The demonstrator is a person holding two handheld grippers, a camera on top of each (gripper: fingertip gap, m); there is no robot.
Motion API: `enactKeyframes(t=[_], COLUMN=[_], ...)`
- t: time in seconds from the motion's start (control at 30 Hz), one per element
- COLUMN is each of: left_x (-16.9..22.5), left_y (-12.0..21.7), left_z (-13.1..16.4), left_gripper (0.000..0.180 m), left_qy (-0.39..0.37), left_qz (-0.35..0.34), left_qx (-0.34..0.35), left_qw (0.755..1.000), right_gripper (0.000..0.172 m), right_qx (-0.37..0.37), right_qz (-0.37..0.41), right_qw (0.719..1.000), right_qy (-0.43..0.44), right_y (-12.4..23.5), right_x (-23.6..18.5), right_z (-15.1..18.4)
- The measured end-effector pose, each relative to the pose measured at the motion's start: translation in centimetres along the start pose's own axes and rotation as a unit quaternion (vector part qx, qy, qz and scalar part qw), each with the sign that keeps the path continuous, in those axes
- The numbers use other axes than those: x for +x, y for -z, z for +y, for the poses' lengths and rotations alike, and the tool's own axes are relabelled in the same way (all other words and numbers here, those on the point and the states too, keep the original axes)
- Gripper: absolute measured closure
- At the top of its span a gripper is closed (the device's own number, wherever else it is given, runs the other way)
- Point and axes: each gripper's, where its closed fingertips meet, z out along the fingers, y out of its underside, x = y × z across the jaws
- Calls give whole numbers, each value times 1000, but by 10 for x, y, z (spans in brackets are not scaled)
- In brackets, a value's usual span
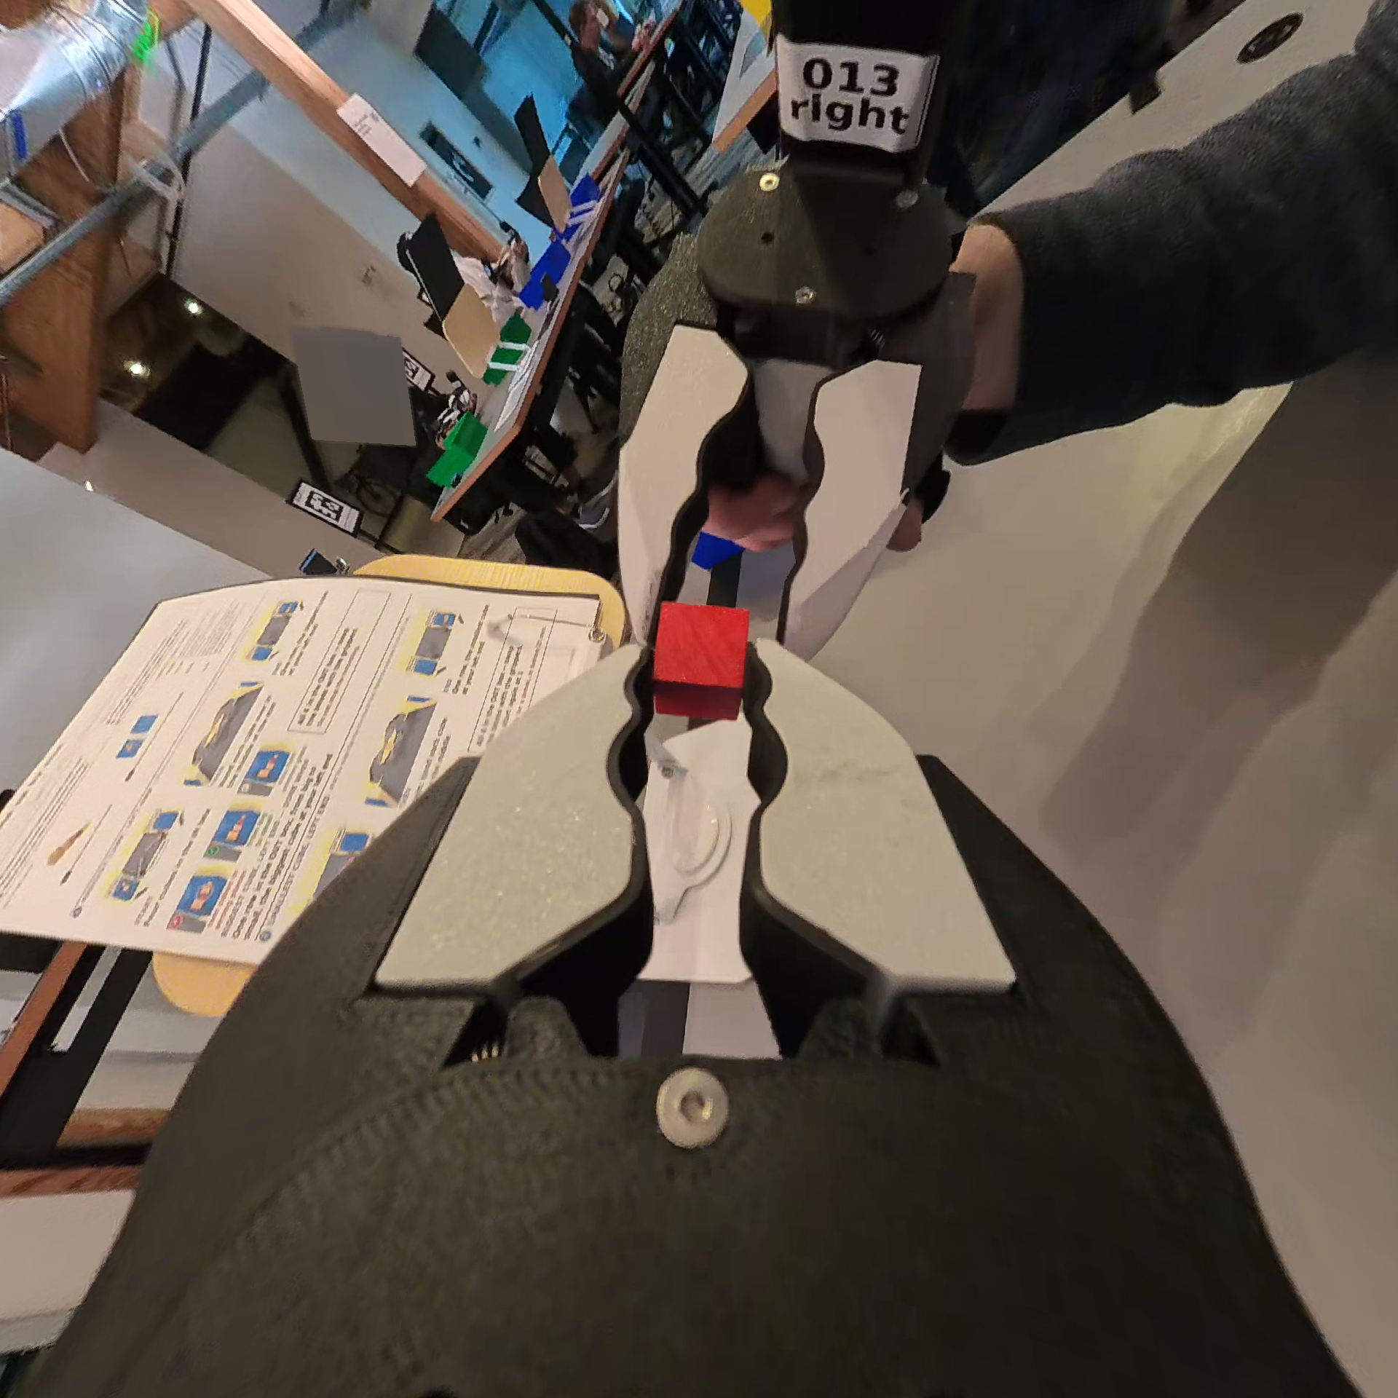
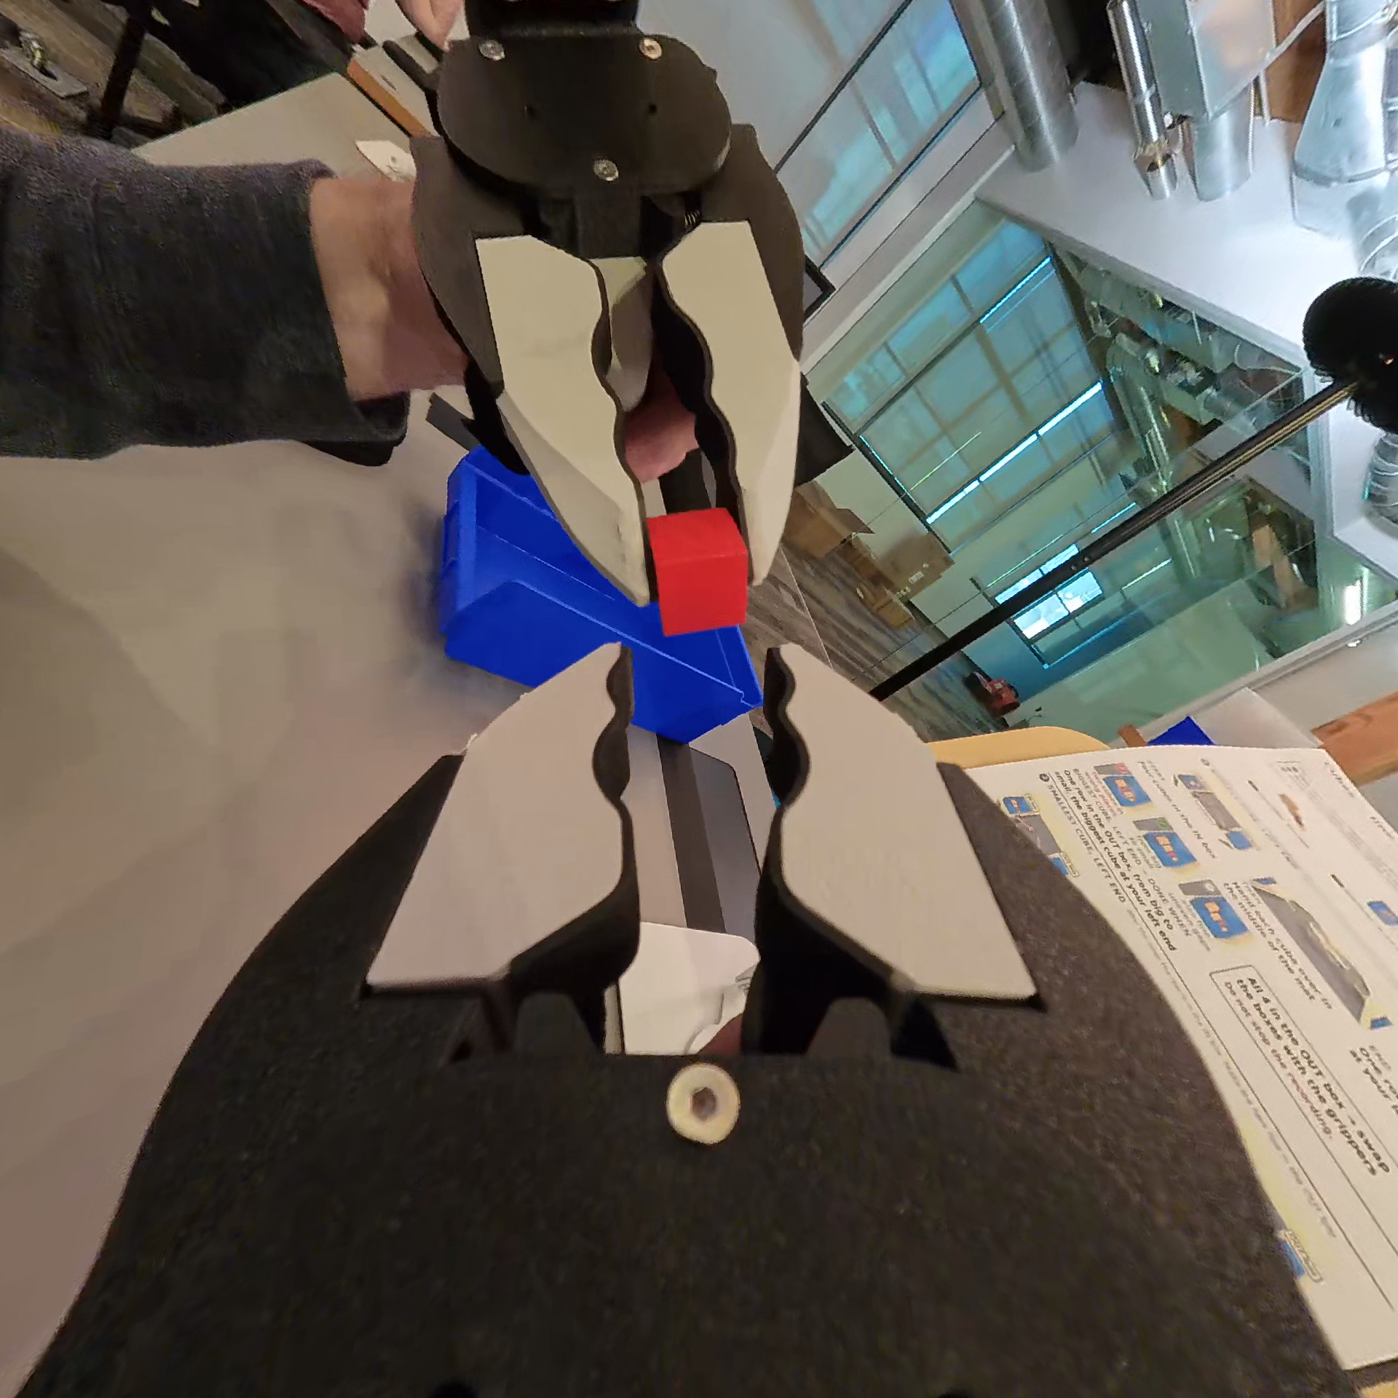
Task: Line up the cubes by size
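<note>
Left gripper (image 1: 700, 662) pinches the red cube (image 1: 700, 654) at its fingertips, held in the air; right gripper (image 2: 696, 666) faces it tip to tip, jaws spread and empty, cube just ahead.

Red cube (image 1: 700, 657), clamped, aloft

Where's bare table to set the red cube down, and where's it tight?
Bare grey table runs free left of the blue bin; in the left wrist view it's open right of both grippers. Crowded: the middle, where the left gripper holding the red cube faces the open right gripper, and the instruction sheet side.
</note>
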Motion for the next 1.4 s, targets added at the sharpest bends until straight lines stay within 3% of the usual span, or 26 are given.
enactKeyframes(t=[0.4,1.03,1.27,1.4], left_x=[9,17,8,1], left_y=[-9,-10,-7,3], left_z=[-8,2,-1,-7], left_gripper=[159,159,148,151], left_qy=[-5,0,5,0], left_qz=[29,57,33,9], left_qx=[28,12,14,24], left_qw=[999,998,999,1000], right_gripper=[151,151,151,151], right_qx=[14,1,15,16], right_qz=[-9,-39,-38,-30], right_qw=[1000,999,999,999], right_qy=[17,20,3,0], right_y=[3,0,3,6], right_x=[-4,-14,-9,-4], right_z=[-4,3,2,2])
